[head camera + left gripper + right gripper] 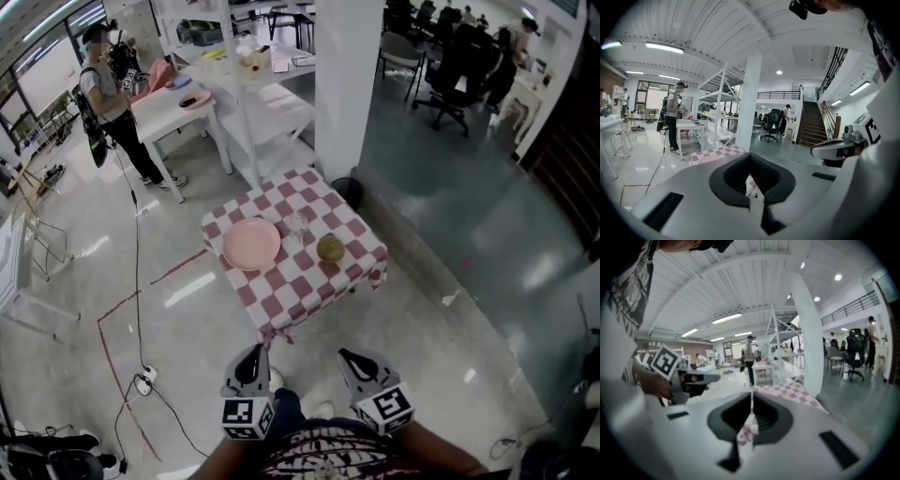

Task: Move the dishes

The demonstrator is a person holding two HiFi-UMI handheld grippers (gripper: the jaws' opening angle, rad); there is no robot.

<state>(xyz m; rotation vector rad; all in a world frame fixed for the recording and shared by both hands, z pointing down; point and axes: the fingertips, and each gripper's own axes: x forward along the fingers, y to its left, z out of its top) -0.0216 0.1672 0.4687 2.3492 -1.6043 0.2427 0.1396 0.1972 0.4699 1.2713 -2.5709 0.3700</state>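
left gripper [254, 356] and right gripper [354, 360] both closed, empty, down at 6 o'clock, square-marker cubes [247, 417] on them, red-checked table [309, 192] toward 12, pink plate [251, 243] at 8 o'clock of the clear glass [296, 225], small olive-green bowl [329, 247] at 4

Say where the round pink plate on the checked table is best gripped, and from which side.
Probably its rim at the near left edge, coming in from that side: the round pink plate lies flat, so only the thin rim fits between the jaws, and a clear glass crowds its right.
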